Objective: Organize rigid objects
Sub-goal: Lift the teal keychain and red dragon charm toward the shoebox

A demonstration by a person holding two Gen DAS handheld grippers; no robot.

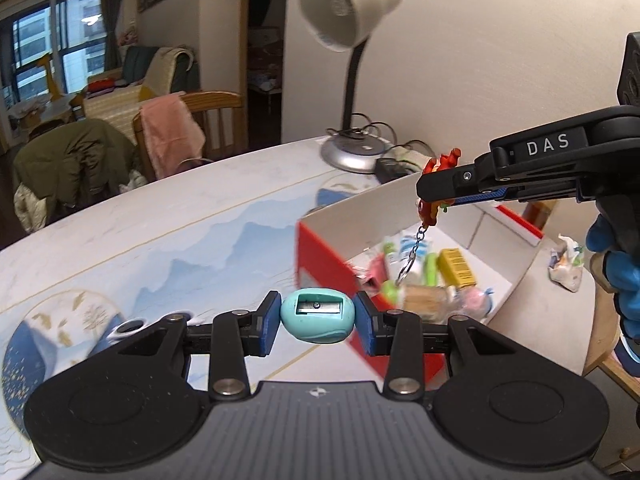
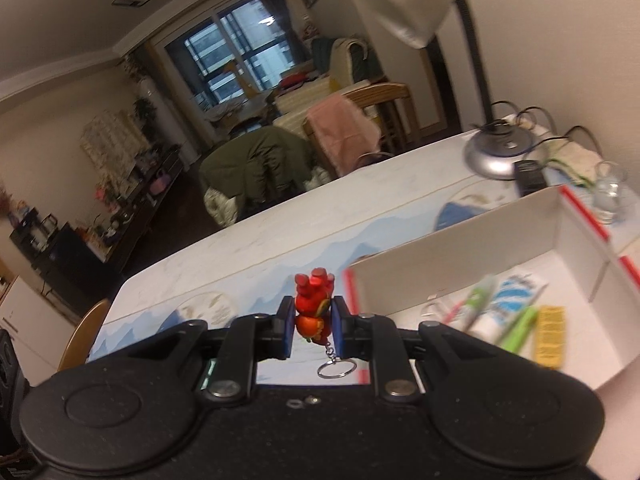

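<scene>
Your left gripper (image 1: 316, 317) squeezes a teal pencil sharpener (image 1: 317, 315) between its two pads, up in the air beside the red and white box (image 1: 320, 256). Your right gripper (image 2: 313, 328) is clamped on a red toy keychain (image 2: 313, 312), whose ring dangles over the box. Small packets lie inside the box. A desk lamp (image 1: 348, 80) stands on the table (image 1: 160, 224) behind it.

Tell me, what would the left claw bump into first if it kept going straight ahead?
Probably the red-and-white box, just beyond the left claw and the blue sharpener it grips. Depth is hard to judge here.
</scene>
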